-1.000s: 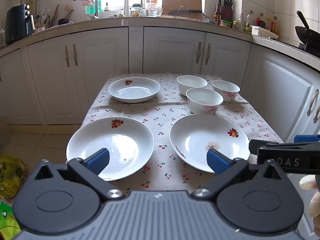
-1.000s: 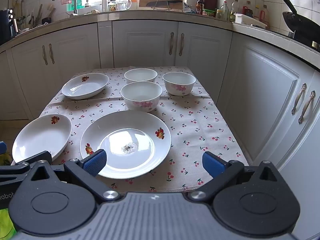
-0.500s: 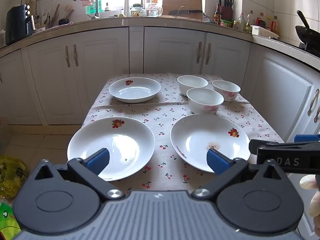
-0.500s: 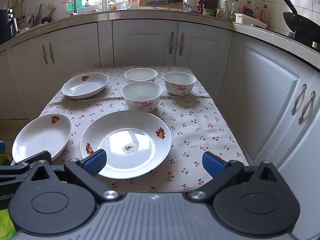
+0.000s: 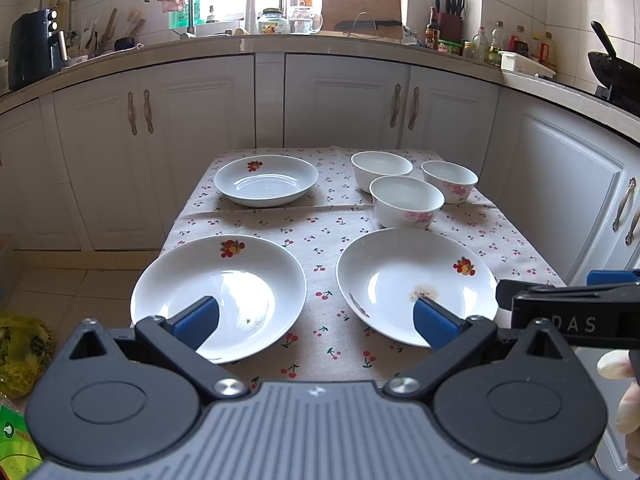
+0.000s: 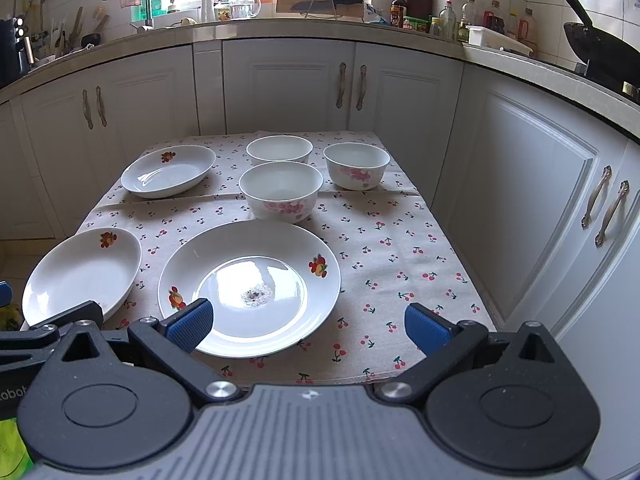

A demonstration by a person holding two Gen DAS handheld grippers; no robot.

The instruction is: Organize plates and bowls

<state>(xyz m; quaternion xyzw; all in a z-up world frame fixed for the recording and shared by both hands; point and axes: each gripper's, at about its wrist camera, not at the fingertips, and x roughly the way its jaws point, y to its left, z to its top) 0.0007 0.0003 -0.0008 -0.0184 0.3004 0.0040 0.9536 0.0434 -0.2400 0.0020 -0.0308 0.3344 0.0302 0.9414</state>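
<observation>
I have both tools at the table's near edge, my left gripper (image 5: 316,322) spread wide and empty, my right gripper (image 6: 306,326) the same. Two plates (image 5: 218,296) (image 5: 416,284) lie side by side nearest me (apart, not stacked), a third plate (image 5: 266,179) far left, three bowls (image 5: 406,200) clustered far right on the cherry tablecloth (image 5: 320,228)
</observation>
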